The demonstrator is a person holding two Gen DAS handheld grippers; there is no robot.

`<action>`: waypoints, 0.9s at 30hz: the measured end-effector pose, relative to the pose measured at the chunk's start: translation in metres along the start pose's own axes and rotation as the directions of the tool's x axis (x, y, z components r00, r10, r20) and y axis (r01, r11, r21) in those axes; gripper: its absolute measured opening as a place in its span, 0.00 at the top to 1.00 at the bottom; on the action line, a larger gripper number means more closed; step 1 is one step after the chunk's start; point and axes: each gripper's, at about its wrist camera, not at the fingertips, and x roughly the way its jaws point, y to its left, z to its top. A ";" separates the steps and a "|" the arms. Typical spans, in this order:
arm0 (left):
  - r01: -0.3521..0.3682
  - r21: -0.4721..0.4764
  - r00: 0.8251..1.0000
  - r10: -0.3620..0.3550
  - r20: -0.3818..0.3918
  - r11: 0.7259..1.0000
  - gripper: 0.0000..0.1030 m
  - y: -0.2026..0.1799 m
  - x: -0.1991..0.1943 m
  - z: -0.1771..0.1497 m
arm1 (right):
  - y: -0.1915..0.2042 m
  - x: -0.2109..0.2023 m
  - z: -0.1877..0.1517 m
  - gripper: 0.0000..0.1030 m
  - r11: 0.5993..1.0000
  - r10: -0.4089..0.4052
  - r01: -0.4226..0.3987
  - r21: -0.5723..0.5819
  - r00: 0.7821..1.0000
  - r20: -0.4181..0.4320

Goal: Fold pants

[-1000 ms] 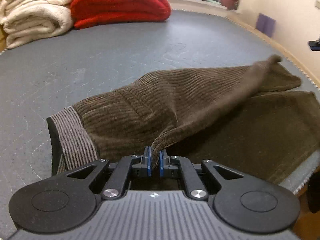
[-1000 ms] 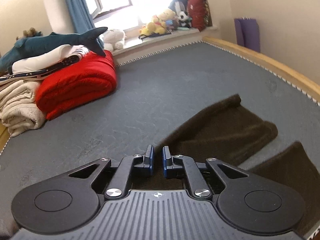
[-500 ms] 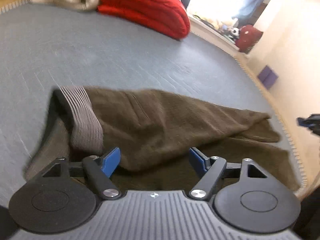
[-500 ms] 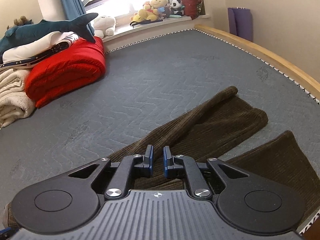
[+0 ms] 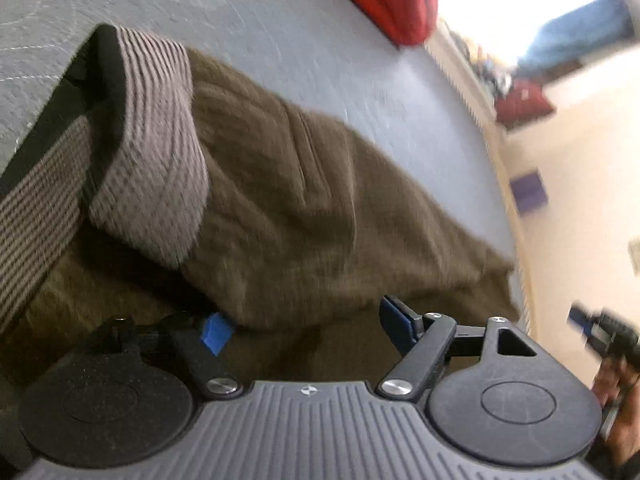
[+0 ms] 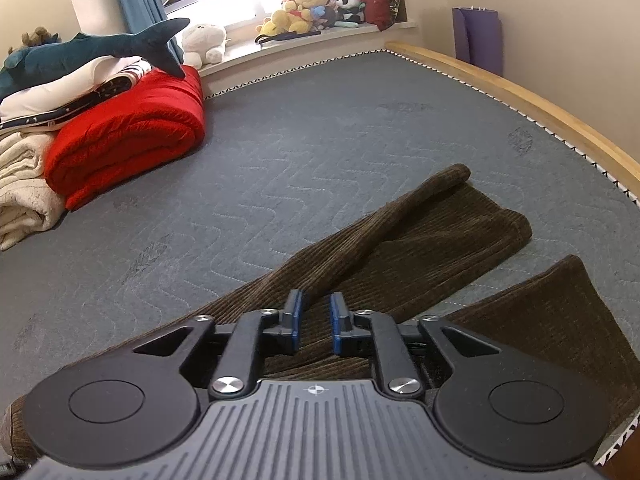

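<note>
Brown corduroy pants lie on the grey mattress, folded over lengthwise. The striped grey waistband is turned back at the left. My left gripper hovers low over the fold's near edge. Its jaws are wide and still opening, and the blue pads touch no cloth. In the right wrist view the upper leg runs away to the right, with the lower leg beside it. My right gripper sits over the upper leg. Its jaws are opening, a narrow gap shows, and the pads press nothing.
A rolled red blanket, cream blankets and a plush shark are stacked at the far left. The wooden bed rail runs along the right, a purple mat beyond it. A person's hand shows at the right.
The left gripper let go of the pants fold, opened wide, rolled and dropped toward the waistband. The lifted leg settled flat on the mattress. The right jaws parted slightly.
</note>
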 end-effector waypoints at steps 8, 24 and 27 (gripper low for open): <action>-0.046 -0.017 0.994 0.048 0.101 0.999 0.39 0.003 -0.006 0.012 | -0.002 0.003 0.001 0.76 1.000 -0.002 0.002 0.003 1.000 -0.005; -0.176 0.150 0.968 0.144 0.206 0.973 0.85 -0.021 -0.019 -0.001 | 0.002 0.001 -0.002 0.76 0.999 -0.041 0.041 -0.025 0.999 -0.002; -0.169 0.093 0.976 0.153 0.152 0.981 0.84 -0.010 -0.010 0.002 | -0.003 0.001 -0.002 0.76 0.999 -0.049 0.048 -0.021 0.999 -0.005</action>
